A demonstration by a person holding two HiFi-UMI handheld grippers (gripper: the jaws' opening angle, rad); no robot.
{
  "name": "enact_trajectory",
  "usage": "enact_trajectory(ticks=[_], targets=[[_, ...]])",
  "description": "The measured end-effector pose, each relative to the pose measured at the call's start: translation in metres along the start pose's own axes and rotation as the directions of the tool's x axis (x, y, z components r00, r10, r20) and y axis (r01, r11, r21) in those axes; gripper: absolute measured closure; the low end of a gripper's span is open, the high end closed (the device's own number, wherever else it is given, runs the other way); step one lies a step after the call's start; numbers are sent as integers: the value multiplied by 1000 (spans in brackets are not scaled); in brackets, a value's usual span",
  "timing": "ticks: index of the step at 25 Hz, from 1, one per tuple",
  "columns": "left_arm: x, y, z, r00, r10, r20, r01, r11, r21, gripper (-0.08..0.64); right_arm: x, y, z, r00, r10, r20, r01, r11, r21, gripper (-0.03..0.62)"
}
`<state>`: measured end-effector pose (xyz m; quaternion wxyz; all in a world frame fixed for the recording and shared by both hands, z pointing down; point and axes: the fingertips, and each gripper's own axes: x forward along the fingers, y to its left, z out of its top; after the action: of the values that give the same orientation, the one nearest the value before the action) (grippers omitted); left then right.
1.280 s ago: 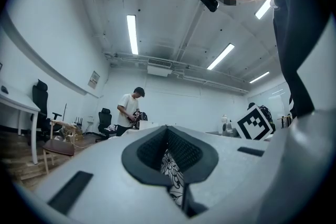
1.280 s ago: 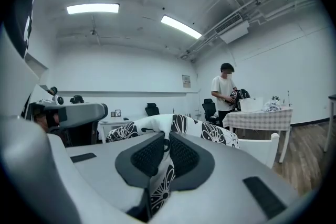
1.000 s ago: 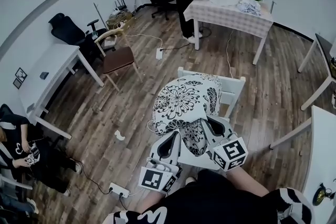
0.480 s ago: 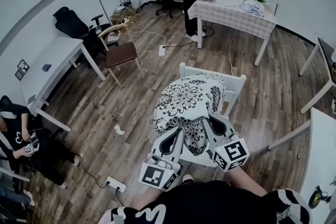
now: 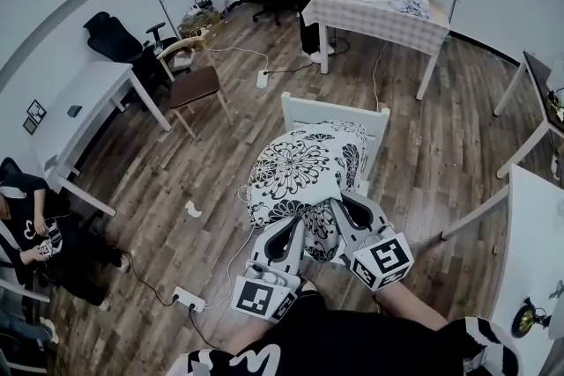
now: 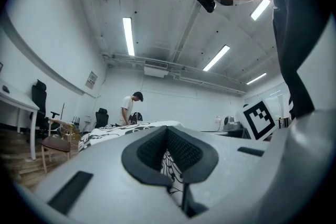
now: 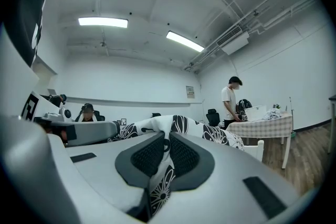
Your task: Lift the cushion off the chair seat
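Your left gripper [image 5: 296, 226] and right gripper [image 5: 346, 207] are both pinched tight on the near edge of the cushion [image 5: 304, 167], held over the white chair [image 5: 330, 112] and seemingly clear of its hidden seat; next, carry it well away, level

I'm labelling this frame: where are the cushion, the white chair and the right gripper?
cushion [image 5: 300, 170], head view, middle of its flowered top.
white chair [image 5: 335, 106], head view, top rail of its backrest.
right gripper [image 5: 344, 202], head view, between its fingertips, on the cushion's edge.
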<state>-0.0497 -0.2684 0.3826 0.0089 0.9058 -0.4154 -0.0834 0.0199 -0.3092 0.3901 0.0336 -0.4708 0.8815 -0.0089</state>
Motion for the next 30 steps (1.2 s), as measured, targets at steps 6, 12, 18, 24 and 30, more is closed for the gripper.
enact_trajectory(ticks=[6,12,18,24,30], targets=[[-26,-50,-1,1000,20,1,-20,1000,-7,560,-56,16,8,1000,10,11,-10,1000,2,557],[-66,-117,-9,998,57,-5,-57,998,-18,560,-129,31,8,1000,16,11,-16,1000,9,557],[-96,-168,-13,997,73,-22,-73,997,-12,560,-182,41,15,999,22,34,-24,999,38,557],[-112,-192,-8,997,67,-32,-67,998,1,560,-205,52,22,998,29,50,-32,997,66,557],[-123,-211,-9,997,71,-32,-71,997,5,560,-224,61,23,997,51,58,-55,997,56,557]])
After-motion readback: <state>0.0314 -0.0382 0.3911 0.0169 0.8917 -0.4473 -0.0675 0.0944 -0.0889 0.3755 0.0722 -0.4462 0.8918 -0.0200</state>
